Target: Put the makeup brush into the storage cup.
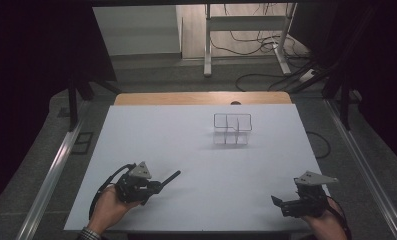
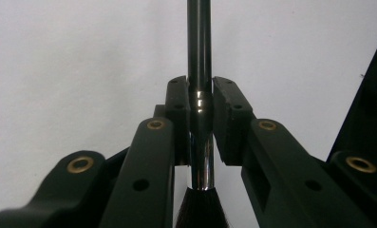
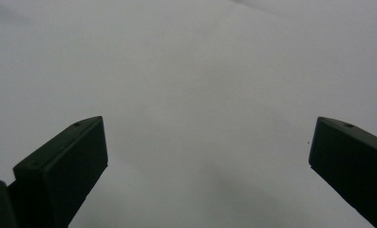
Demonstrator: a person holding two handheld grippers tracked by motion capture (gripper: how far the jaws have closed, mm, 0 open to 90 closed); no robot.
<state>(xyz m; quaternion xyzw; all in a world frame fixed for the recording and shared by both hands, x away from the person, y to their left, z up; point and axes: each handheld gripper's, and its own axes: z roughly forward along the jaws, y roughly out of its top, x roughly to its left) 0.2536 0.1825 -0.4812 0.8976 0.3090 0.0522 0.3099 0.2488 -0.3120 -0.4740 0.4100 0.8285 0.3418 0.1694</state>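
While clamped on the brush, quick rundown:

left gripper (image 1: 158, 187): near-left of the table, closed tight on a makeup brush (image 2: 199, 102), pads pinching the black handle just past the chrome ferrule
makeup brush: handle sticking out up-right past the jaws in the high view (image 1: 172, 176), bristles tucked back between the arms, low over the sheet
right gripper (image 1: 277, 201): near-right corner, jaws spread wide, holding zilch
clear organizer (image 1: 232, 128): divided acrylic box, far-centre, well apart from both grippers
white table (image 1: 186, 150): bare sheet between brush tip and organizer
wooden edge (image 1: 201, 98): far side, behind the organizer
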